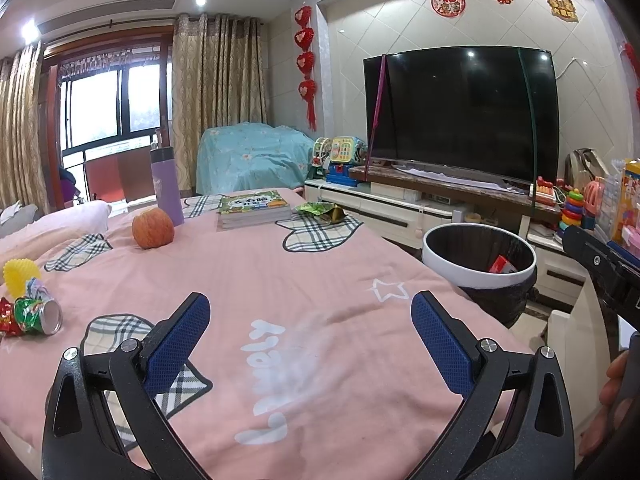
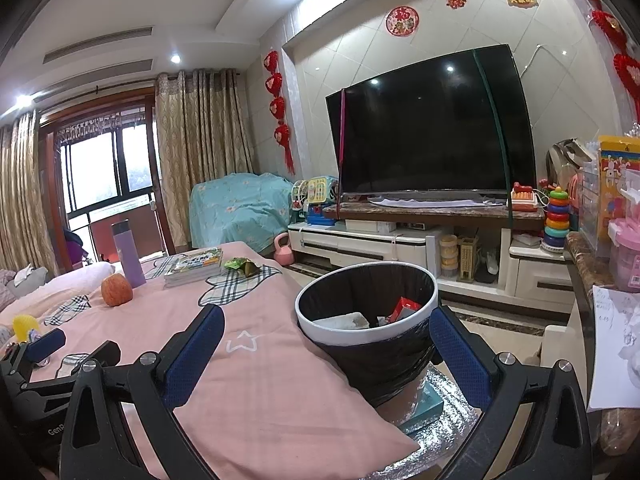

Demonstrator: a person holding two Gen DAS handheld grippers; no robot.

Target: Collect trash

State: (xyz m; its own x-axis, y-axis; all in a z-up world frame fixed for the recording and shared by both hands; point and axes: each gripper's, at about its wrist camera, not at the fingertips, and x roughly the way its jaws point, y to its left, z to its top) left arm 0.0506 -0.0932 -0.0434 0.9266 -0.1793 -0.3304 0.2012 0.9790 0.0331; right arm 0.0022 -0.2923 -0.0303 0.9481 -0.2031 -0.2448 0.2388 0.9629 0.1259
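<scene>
both tongs (image 1: 310, 320) (image 2: 326, 338) gape empty above the blanket (image 1: 280, 272).

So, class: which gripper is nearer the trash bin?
Right. The right gripper hangs just before the trash bin; the left gripper is over the pink blanket, bin off to its right.

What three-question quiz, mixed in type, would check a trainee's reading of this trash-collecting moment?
1. True or false: the left gripper holds a wrapper.
2. Which lies nearest the stack of books? A) crushed can B) green wrapper C) yellow foam net
3. Fill in: the trash bin stands beside the pink ____.

Key:
1. False; its fingers are spread over the pink cover, with nothing between.
2. B
3. Cover; red packaging already lies inside the bin, and the right gripper is open too.
</scene>
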